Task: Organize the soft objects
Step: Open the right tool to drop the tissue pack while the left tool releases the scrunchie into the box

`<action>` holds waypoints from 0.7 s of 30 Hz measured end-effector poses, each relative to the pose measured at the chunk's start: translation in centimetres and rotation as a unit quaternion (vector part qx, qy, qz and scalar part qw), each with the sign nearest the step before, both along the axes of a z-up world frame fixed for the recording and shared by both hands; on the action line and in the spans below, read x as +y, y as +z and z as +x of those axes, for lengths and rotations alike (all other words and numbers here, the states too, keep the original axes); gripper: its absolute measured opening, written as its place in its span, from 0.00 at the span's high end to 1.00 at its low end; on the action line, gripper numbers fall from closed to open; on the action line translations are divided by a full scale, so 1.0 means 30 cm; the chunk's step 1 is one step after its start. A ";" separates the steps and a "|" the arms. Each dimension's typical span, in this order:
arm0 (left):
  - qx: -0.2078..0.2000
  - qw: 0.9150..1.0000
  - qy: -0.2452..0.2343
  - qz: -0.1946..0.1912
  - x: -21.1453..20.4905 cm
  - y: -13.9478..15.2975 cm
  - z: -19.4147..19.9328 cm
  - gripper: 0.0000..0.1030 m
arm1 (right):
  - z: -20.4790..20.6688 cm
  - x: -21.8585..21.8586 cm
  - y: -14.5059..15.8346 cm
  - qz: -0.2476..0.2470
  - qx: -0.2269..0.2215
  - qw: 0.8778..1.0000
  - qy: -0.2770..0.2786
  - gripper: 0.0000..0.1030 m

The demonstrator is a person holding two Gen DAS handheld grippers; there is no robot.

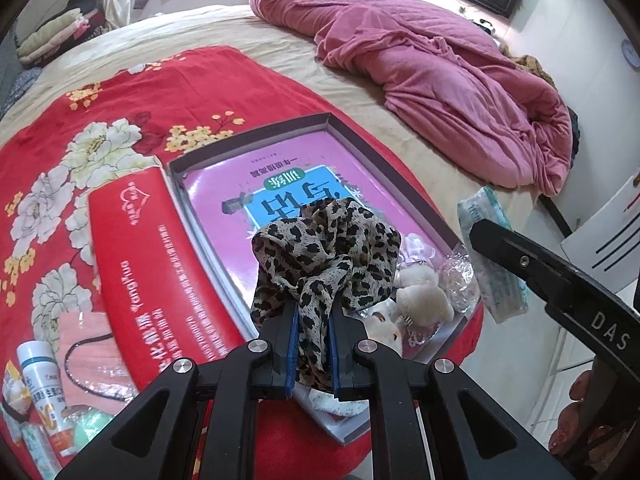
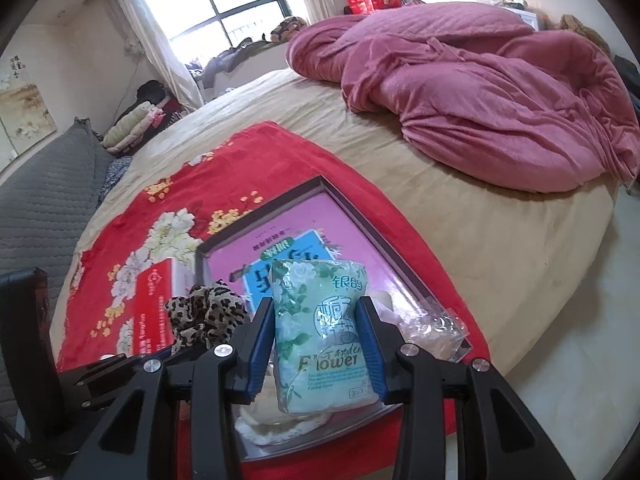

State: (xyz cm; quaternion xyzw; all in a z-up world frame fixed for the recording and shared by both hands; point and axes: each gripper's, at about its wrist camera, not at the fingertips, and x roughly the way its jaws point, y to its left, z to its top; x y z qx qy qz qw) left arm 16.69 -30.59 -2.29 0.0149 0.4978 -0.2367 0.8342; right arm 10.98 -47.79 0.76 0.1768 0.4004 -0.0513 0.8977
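landmark: the shallow open box [image 1: 360, 148], lying on a red floral blanket [image 1: 120, 92] spread over the bed [image 1: 280, 40].

left gripper [image 1: 313, 320]: jaws closed nearly together on a leopard-print scrunchie [image 1: 326, 248], the fabric pinched between the blue pads and bunched out above them. the scrunchie is held over the near half of the box; whether it touches anything in the box cannot be told. in the right wrist view the same scrunchie [image 2: 208, 314] is seen at the box's left near corner.

right gripper [image 2: 316, 344]: jaws partly closed, pressed against both sides of a pale green tissue pack [image 2: 320, 332] printed with white flowers and the word "flower". the pack is held upright over the near end of the box. in the left wrist view the pack [image 1: 492, 256] and one black finger [image 1: 520, 264] of the right gripper are seen at the box's right side.

inside the box: a pink book [image 1: 256, 200] with a blue title panel covers the floor; a cream plush toy [image 1: 420, 300] lies in the near right corner, with crinkled clear plastic wrap [image 1: 460, 272] just beside it at the right wall.

left of the box, touching its long wall: a red carton [image 1: 148, 264]. further left, near the blanket edge: a white bottle [image 1: 44, 392], a pink bagged item [image 1: 92, 352] and a green round object [image 1: 94, 426].

beyond the box, well apart: a heaped pink duvet [image 1: 440, 80].
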 end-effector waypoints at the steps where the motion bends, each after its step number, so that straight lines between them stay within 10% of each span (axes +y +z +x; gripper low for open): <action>1: 0.001 1.000 -0.002 0.000 -0.007 -0.007 0.003 0.88 | 0.002 -0.007 -0.009 0.001 0.002 1.000 -0.001 0.60; 21: 0.022 1.000 -0.003 0.005 -0.039 -0.092 0.051 0.88 | 0.109 -0.036 -0.200 -0.057 0.062 0.996 -0.025 0.59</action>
